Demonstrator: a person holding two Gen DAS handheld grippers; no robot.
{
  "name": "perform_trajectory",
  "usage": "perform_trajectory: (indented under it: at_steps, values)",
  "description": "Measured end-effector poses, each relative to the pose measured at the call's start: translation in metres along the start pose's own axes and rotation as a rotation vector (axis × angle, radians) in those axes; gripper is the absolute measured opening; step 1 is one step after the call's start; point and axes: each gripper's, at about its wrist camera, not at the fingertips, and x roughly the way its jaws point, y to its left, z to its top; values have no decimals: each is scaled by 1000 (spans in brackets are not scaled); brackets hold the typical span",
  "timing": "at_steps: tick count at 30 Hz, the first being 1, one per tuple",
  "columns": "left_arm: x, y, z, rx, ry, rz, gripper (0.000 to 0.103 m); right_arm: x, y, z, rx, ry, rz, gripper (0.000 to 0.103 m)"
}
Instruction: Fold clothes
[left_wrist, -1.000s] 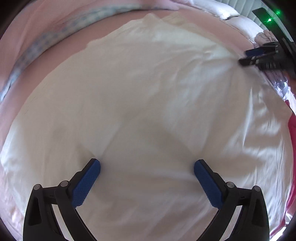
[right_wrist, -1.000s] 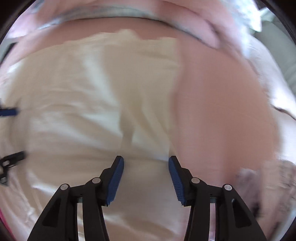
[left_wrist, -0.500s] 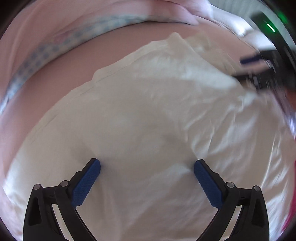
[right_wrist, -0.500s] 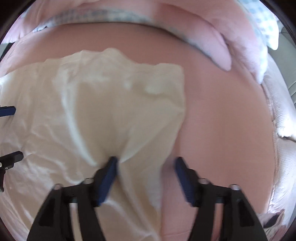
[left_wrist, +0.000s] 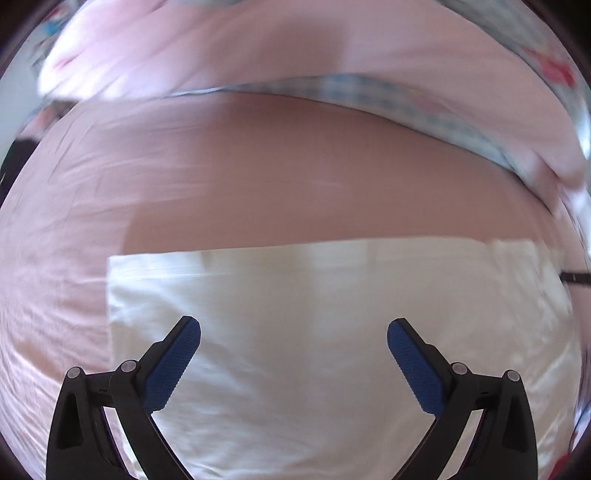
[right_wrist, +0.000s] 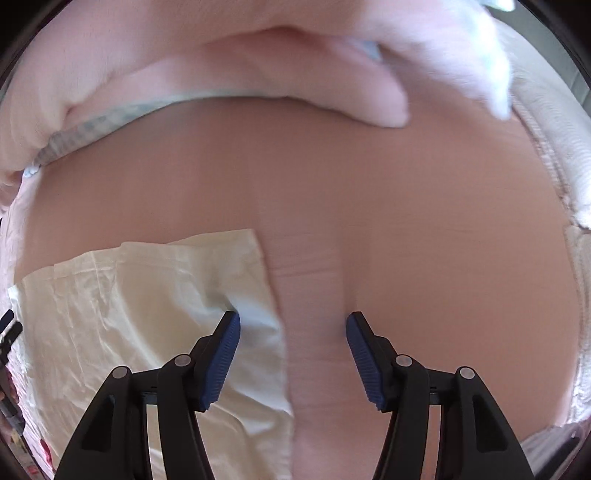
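Left wrist view: the left gripper (left_wrist: 293, 343) hangs with its jaws wide apart and nothing between them, over the white garment (left_wrist: 314, 332), which fills the lower half from 3 to 9 o'clock on the pink sheet (left_wrist: 258, 177). A pinch here could, I judge, catch one layer only and spoil the fold. A second ago the cloth filled the picture; now its straight far edge shows.

Right wrist view: the right gripper (right_wrist: 293, 354) straddles the garment's (right_wrist: 140, 306) right edge at 6 o'clock. Its jaws have just been closing but stand apart, pressing nothing. Closing could drag sheet (right_wrist: 406, 203) along. Earlier it hung over the cloth's middle.
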Motion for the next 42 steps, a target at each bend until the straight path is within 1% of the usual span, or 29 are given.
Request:
perform_trajectory:
  at_steps: [1, 2, 3, 4, 7, 9, 11, 12, 13, 14, 15, 16, 18, 19, 20, 21, 23, 24, 25, 27, 28, 29, 30, 33, 35, 37, 39, 41, 42]
  values:
    - [2, 2, -17, -15, 14, -4, 103, 1, 4, 4, -8, -13, -14, 58]
    - [3, 5, -22, 13, 31, 4, 103, 1, 9, 9, -38, -34, -11, 45]
    - [4, 9, -27, 43, 48, 13, 103, 1, 15, 14, -71, -49, -12, 16]
    - [5, 12, -32, 72, 65, 21, 103, 1, 20, 21, -112, -42, -29, 5]
    - [8, 12, -37, 140, 89, 21, 103, 2, 32, 45, -234, -22, -96, 0]
    - [10, 15, -40, 160, 95, 18, 103, 3, 36, 59, -303, -13, -142, 0]
    - [15, 20, -42, 170, 110, 21, 103, 10, 28, 71, -273, 29, -122, 0]
    - [16, 24, -42, 167, 109, 19, 103, 11, 24, 76, -248, 36, -122, 5]
    - [17, 28, -42, 164, 107, 16, 103, 12, 19, 81, -217, 44, -120, 19]
    - [17, 30, -41, 164, 110, 21, 103, 11, 11, 85, -160, 53, -113, 28]
    - [23, 17, -34, 170, 101, 11, 103, 8, 0, 89, -95, 55, -113, 48]
    - [29, 2, -26, 176, 91, 0, 103, 3, -11, 91, -28, 45, -108, 56]
    - [8, -25, -34, 228, 50, -60, 103, -22, -22, 85, 55, -40, -103, 56]
    - [-3, -38, -38, 255, 30, -90, 103, -40, -20, 77, 58, -97, -89, 56]
    - [-8, -64, -44, 287, 30, -116, 103, -56, -17, 69, 59, -147, -70, 56]
    - [-12, -91, -51, 318, 31, -141, 103, -68, -10, 56, 47, -170, -35, 56]
    - [-21, -144, -64, 382, 33, -192, 103, -79, 14, 22, -9, -159, 13, 56]
    - [-38, -178, -94, 403, 37, -204, 103, -80, 32, 0, -51, -145, 16, 56]
    - [-47, -198, -118, 425, 54, -197, 103, -80, 65, -35, -103, -131, -2, 56]
    - [-62, -237, -167, 468, 89, -183, 103, -65, 96, -75, -189, -95, -65, 56]
    - [-59, -242, -180, 498, 102, -138, 103, -53, 91, -104, -196, -50, -90, 56]
    - [-60, -240, -191, 517, 88, -94, 103, -41, 86, -130, -201, -1, -112, 56]
    - [-65, -226, -200, 489, 97, -85, 103, -31, 84, -146, -196, 37, -123, 56]
    - [-82, -182, -224, 400, 129, -61, 103, -45, 75, -179, -204, -57, -138, 59]
    - [-93, -154, -238, 350, 161, -48, 103, -56, 63, -192, -159, -56, -132, 59]
    - [-109, -144, -246, 321, 154, -97, 103, -73, 60, -196, -148, -97, -164, 59]
    - [-121, -142, -253, 300, 148, -152, 103, -93, 68, -199, -187, -174, -147, 59]
    - [-123, -158, -260, 310, 136, -179, 103, -100, 85, -201, -248, -196, -115, 60]
    - [-129, -179, -275, 320, 141, -186, 103, -101, 94, -204, -280, -202, -102, 60]
